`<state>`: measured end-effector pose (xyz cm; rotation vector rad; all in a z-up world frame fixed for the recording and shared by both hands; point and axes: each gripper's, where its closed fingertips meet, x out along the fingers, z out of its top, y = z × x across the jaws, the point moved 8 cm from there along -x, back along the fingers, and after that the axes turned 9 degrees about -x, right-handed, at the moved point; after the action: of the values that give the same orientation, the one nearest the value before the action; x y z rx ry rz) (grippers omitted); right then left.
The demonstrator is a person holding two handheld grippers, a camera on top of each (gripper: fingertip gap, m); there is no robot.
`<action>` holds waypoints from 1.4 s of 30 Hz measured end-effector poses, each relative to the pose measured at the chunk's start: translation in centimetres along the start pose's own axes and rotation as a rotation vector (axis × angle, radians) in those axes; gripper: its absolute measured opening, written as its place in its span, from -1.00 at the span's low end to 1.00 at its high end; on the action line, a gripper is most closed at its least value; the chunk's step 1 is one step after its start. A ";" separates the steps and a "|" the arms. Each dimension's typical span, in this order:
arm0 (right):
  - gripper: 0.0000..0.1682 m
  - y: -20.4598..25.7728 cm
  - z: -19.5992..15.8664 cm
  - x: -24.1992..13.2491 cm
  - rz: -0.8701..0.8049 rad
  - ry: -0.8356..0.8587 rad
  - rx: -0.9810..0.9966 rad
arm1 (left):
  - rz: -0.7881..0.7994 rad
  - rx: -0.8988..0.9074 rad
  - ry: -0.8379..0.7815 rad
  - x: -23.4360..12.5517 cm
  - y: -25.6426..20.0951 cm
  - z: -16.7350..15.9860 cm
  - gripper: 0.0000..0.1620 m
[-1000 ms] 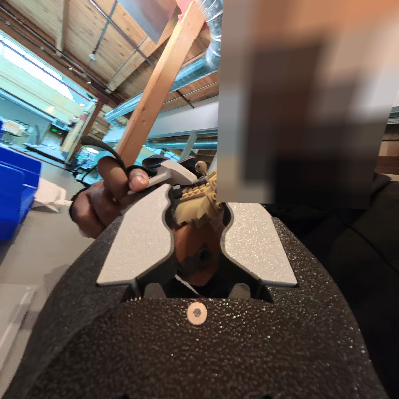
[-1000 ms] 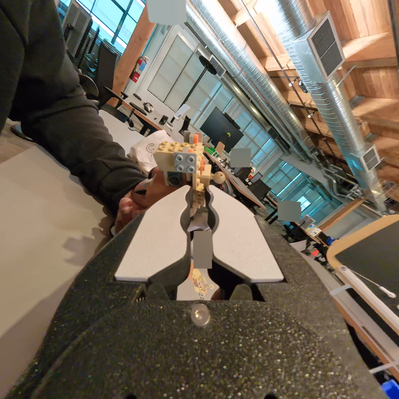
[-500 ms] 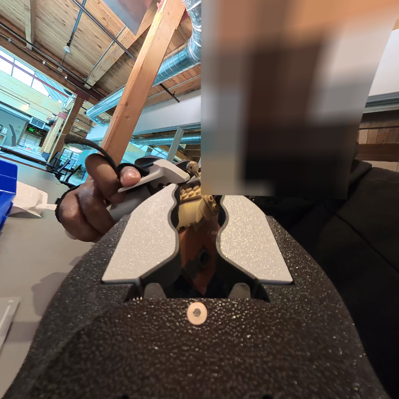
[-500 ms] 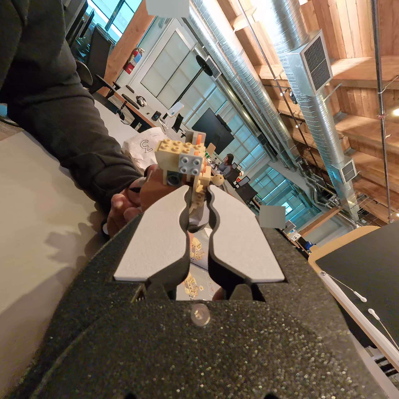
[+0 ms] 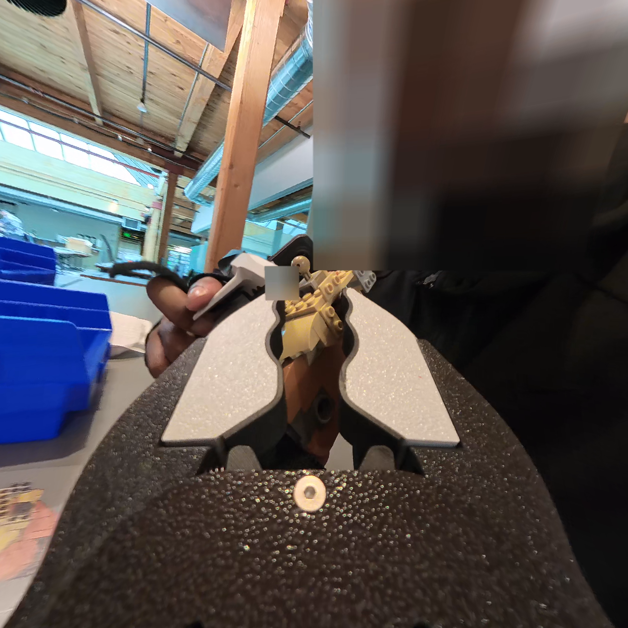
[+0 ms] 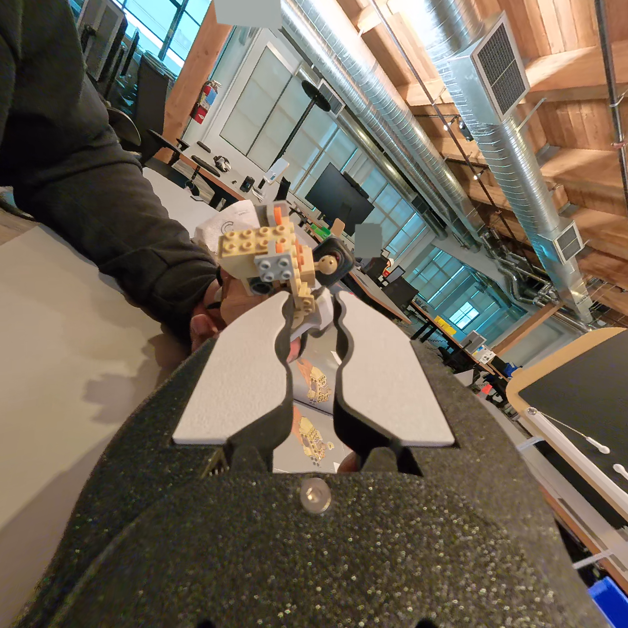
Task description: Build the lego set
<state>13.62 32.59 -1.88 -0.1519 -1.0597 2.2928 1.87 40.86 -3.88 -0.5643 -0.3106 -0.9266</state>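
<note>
A part-built lego model (image 5: 306,326) of tan, brown and grey bricks, with a tan ball joint, is held up in the air. My left gripper (image 5: 309,299) is shut on its brown and tan body. In the right wrist view the model (image 6: 265,251) sits just above my right gripper (image 6: 312,300). That gripper's jaws stand apart, with a tan strip of the model hanging by the left finger and a gap to the right finger. The left gripper's white finger (image 6: 323,312) shows behind the model. A hand (image 5: 176,306) on the right gripper's trigger shows beyond the left fingers.
Blue bins (image 5: 44,356) stand on the grey table (image 6: 51,339) at the left. The instruction booklet (image 6: 312,407) lies under the right gripper. A white paper bag (image 6: 231,221) lies behind the model. A black board with a wooden rim (image 6: 577,390) is at the right. A dark sleeve (image 6: 102,204) crosses the table. Only a small space, under 4 cm, lies between the two pairs of fingers.
My right gripper's jaws have spread apart and let go of the model's tan part. The left gripper still holds the model and has swung, bringing the blue bins closer in view.
</note>
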 end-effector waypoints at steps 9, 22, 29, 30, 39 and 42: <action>-0.76 -0.3 -1.1 -0.3 0.042 0.024 0.118 | 0.097 0.211 0.108 0.0 -0.4 0.2 -0.63; -0.68 0.8 -2.8 -1.6 0.226 0.114 0.553 | 0.355 0.622 0.261 -0.1 -0.9 0.3 -0.62; -0.54 1.3 -2.4 -2.1 0.240 0.140 0.565 | 0.422 0.686 0.250 -0.4 -0.8 0.5 -0.62; -0.54 1.4 -2.3 -2.0 0.222 0.147 0.556 | 0.433 0.701 0.254 -0.3 -0.8 0.5 -0.62; -0.57 1.6 -1.7 -1.8 0.082 0.137 0.457 | 0.477 0.857 0.352 0.6 -1.0 -0.3 -0.62; -0.57 1.7 -1.6 -1.8 0.048 0.121 0.428 | 0.492 0.882 0.342 0.7 -1.2 -0.3 -0.62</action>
<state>14.84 31.79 -4.44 -0.1408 -0.4930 2.4603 1.30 39.63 -3.36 0.3281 -0.2243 -0.3274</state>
